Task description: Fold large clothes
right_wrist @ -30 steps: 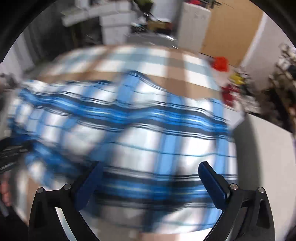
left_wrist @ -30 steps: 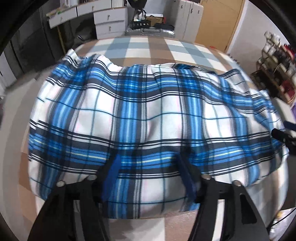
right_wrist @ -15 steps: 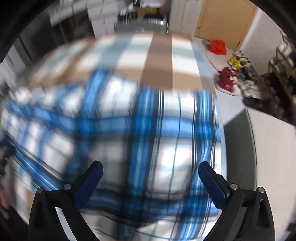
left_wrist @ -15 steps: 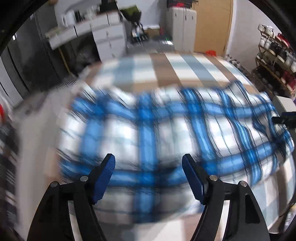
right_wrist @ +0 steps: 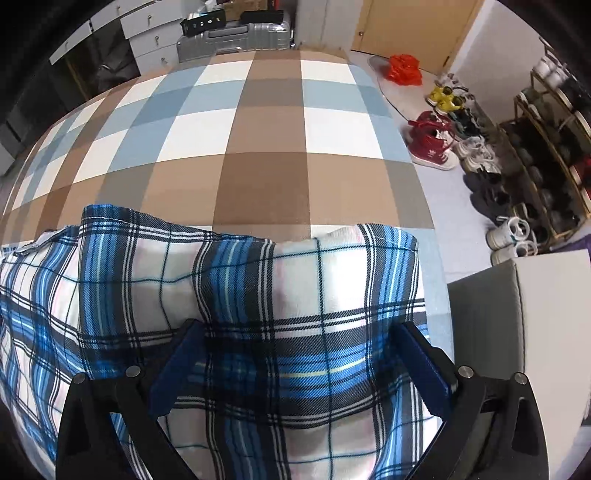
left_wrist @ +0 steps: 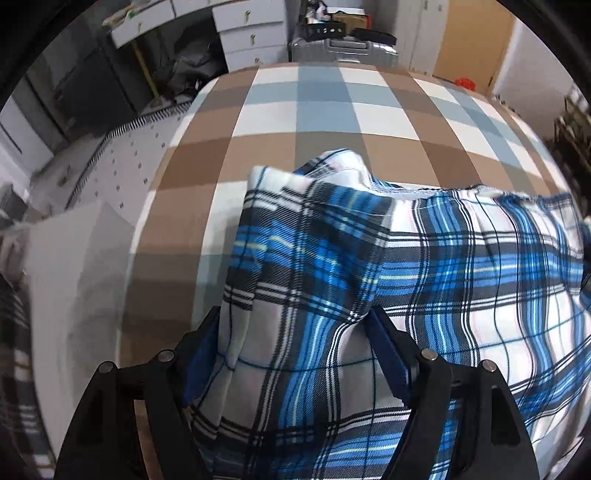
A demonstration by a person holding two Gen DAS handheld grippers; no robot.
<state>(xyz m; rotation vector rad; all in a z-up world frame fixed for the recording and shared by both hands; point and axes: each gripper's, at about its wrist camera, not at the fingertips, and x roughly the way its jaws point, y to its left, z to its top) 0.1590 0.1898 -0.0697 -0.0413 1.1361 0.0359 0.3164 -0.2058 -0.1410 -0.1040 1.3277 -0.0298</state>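
A blue, white and black plaid garment [left_wrist: 461, 277] lies folded across the near part of a bed with a brown, blue and white checked cover [left_wrist: 317, 110]. My left gripper [left_wrist: 293, 314] points down over the garment's left end. Its jaws are opening, and a bunched fold of cloth bulges up between them. In the right wrist view the garment [right_wrist: 240, 280] ends near the bed's right edge [right_wrist: 424, 206]. There my right gripper [right_wrist: 297, 326] stands wide open astride the cloth. The cloth hides both grippers' fingertips in part.
A silver suitcase [left_wrist: 343, 48] and white drawers [left_wrist: 251, 33] stand beyond the bed's far end. Right of the bed are a grey-white box [right_wrist: 517, 314], shoes [right_wrist: 432, 144] on the floor, a shoe rack [right_wrist: 546, 155] and a red bag [right_wrist: 404, 68].
Both grippers have slid outward along the garment, the left to its left end and the right to its right end. Cloth now bulges between the fingers of each.
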